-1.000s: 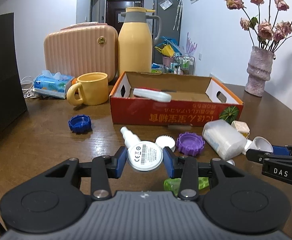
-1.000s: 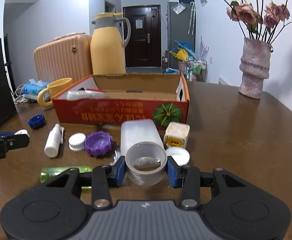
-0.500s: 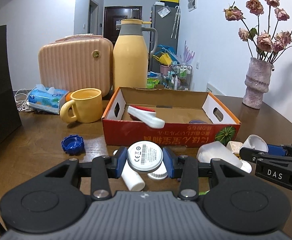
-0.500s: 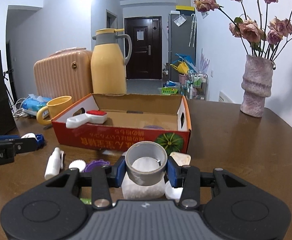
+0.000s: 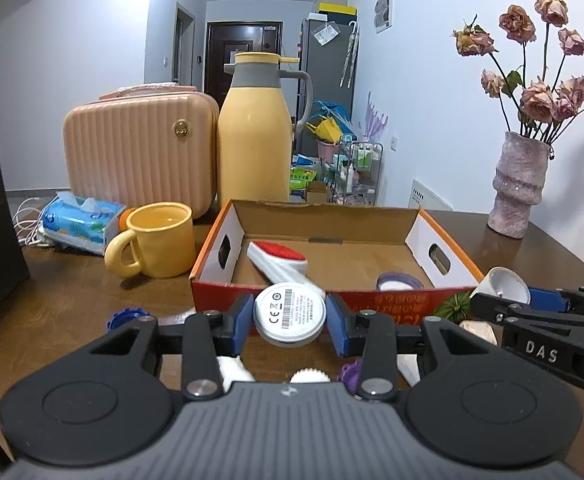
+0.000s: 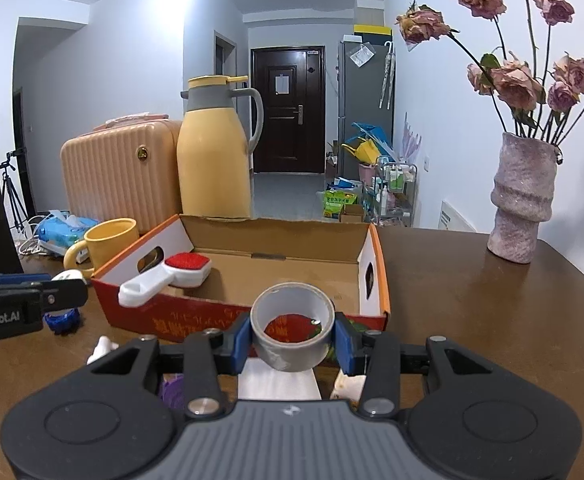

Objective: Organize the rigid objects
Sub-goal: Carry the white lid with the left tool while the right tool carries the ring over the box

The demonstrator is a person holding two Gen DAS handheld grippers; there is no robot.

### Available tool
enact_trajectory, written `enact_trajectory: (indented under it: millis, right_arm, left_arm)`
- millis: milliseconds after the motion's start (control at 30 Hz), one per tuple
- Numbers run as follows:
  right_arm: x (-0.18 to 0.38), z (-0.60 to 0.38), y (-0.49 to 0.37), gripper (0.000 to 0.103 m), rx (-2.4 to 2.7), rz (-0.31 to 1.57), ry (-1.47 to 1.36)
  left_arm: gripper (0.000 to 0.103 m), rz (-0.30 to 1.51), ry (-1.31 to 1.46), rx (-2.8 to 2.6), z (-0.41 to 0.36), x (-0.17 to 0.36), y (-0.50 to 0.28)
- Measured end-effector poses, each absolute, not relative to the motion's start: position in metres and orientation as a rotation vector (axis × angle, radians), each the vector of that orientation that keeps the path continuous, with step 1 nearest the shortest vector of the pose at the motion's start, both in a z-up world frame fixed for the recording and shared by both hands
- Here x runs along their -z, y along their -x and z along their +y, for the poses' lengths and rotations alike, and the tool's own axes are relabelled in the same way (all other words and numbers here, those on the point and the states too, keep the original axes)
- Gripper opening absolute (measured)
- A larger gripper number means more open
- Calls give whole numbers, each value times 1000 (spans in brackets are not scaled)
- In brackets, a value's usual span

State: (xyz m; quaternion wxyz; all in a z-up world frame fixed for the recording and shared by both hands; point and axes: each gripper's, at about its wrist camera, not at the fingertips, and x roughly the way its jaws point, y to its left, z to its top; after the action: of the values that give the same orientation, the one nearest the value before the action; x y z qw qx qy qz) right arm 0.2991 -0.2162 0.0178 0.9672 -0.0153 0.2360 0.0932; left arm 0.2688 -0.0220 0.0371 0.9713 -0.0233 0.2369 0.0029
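Your left gripper (image 5: 289, 322) is clamped on a round white disc (image 5: 289, 314), its labelled flat face turned toward the camera and both blue pads pressed on its rim. Your right gripper (image 6: 292, 338) is likewise closed on a grey roll of tape (image 6: 292, 330), held with its open core facing up and forward, pads on opposite sides of the ring. Neither set of jaws has spare opening; each is only as wide as its load.

What matters for the coming move is that the cardboard box (image 5: 444, 240) lies straight ahead of both claws and a little below them, its long side running crosswise to your fingers. The near red wall (image 6: 195, 320) is the edge to get over. From the left claw, the lint brush (image 5: 277, 262) lies just past that wall, directly in line with the disc, so I'd judge a drop slightly rightward safer. A purple-rimmed lid (image 5: 398, 281) sits further right on the box floor. From the right claw, the floor ahead looks bare, though the roll hides part of it.

Both hands seem about equally near the box. The loose lids and bottles below the claws are mostly hidden.
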Motion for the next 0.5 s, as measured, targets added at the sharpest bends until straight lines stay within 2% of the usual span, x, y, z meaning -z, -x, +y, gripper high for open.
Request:
enact_trajectory:
  millis: [500]
  right_arm:
    - [-19, -201, -338, 41, -207, 473, 37]
  left_arm:
    - [40, 459, 31, -14, -29, -45, -314]
